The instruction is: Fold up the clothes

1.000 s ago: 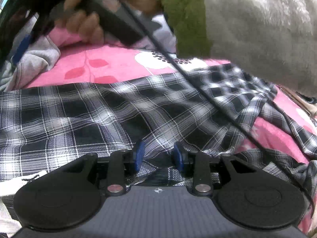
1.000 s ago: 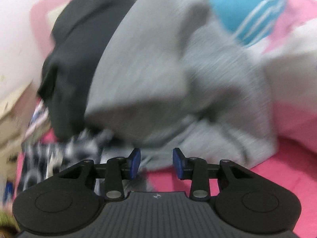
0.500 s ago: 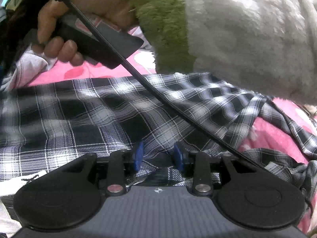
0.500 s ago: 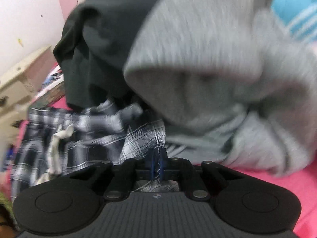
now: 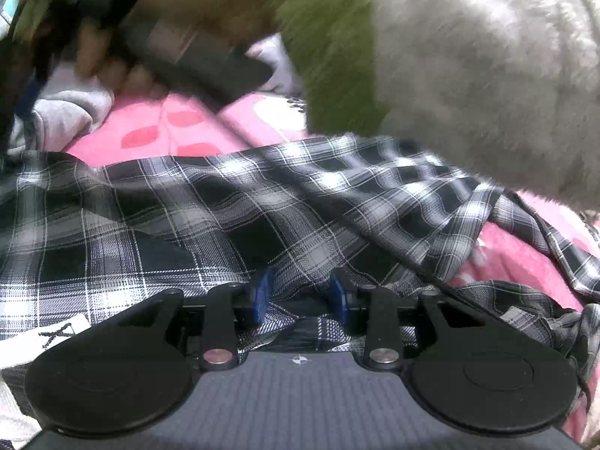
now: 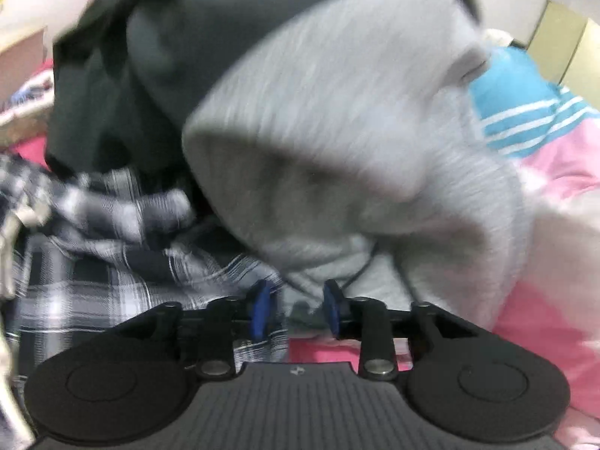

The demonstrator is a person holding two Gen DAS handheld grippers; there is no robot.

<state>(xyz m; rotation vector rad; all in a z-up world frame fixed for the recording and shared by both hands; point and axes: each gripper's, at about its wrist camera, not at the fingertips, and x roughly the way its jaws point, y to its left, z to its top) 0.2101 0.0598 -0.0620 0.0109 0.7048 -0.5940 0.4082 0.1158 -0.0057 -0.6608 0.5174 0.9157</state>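
**user1:** Since half a sec ago the right gripper (image 6: 294, 309) went from clamped shut to jaws opening again; plaid edge by its left pad, nothing pinched.

**user2:** Left gripper (image 5: 300, 296) is partly spread with the plaid shirt (image 5: 232, 217) bunched between the pads (gripped or not, can't tell). Shirt's spread on the pink blanket (image 5: 157, 127); grey hoodie (image 6: 356, 142) sits behind.
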